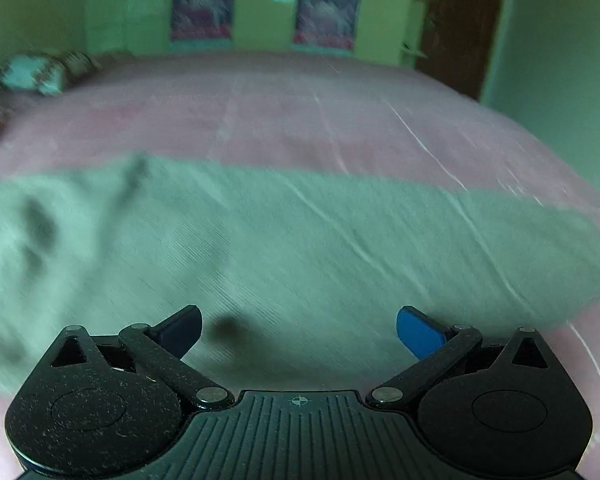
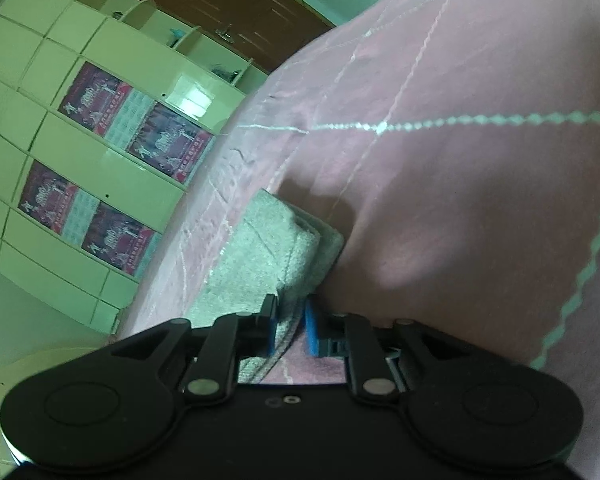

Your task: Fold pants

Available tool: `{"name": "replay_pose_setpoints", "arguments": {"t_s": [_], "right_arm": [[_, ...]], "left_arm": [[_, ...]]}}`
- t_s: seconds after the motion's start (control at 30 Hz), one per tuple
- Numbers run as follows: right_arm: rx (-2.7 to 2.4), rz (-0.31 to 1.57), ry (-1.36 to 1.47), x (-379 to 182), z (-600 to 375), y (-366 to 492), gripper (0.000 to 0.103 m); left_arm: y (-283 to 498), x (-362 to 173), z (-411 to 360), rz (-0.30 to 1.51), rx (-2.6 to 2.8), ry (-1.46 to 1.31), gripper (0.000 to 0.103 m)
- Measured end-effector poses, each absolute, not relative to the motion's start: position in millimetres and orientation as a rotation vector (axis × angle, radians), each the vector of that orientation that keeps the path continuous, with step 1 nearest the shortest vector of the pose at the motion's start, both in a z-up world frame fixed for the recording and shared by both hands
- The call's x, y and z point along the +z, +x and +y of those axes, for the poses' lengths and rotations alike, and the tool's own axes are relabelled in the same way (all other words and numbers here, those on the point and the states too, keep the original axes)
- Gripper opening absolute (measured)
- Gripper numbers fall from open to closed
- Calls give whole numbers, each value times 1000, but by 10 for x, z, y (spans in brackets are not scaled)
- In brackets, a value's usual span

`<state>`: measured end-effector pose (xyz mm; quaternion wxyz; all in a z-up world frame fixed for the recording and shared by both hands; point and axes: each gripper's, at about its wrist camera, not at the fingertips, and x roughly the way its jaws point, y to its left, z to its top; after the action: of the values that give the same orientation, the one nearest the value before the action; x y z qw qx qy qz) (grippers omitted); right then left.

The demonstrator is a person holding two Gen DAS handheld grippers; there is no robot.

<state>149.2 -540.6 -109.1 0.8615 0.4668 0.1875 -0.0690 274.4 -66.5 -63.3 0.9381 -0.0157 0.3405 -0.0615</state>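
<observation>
Grey-green pants (image 1: 300, 240) are laid across a pink bedspread (image 1: 300, 120). Left gripper (image 1: 299, 332): jaws spread wide, nothing held. Right gripper (image 2: 292, 328): jaws nearly together, pinching the pants' folded edge.

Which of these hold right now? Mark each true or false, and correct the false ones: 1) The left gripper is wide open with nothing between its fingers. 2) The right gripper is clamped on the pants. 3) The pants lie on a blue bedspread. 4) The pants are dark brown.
1) True: the left gripper stands wide open, empty, above the pants.
2) True: the right gripper has its pads nearly closed on a fold of the pants.
3) False: the bedspread is pink with pale stitched lines.
4) False: the pants are light grey-green.
</observation>
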Motion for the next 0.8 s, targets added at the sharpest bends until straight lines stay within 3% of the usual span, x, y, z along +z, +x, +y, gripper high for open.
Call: {"name": "replay_pose_setpoints", "arguments": {"t_s": [0.2,0.43,0.63,0.8], "right_arm": [[-161,351,851,-886,-5305,1466,15],[-173,390,725,-722,-5167,1718,17],[-201,414,690,-722,-5139,1790,18],[-205,426,710,-768,-5108,1847,16]], "left_arm": [[3385,-452,174,677,-38,-73,103],[4370,-891,819,790,225,-65,103],[4354,-873,1172,692,277,-113,103],[4255,-907,1718,734,327,-186,103]]}}
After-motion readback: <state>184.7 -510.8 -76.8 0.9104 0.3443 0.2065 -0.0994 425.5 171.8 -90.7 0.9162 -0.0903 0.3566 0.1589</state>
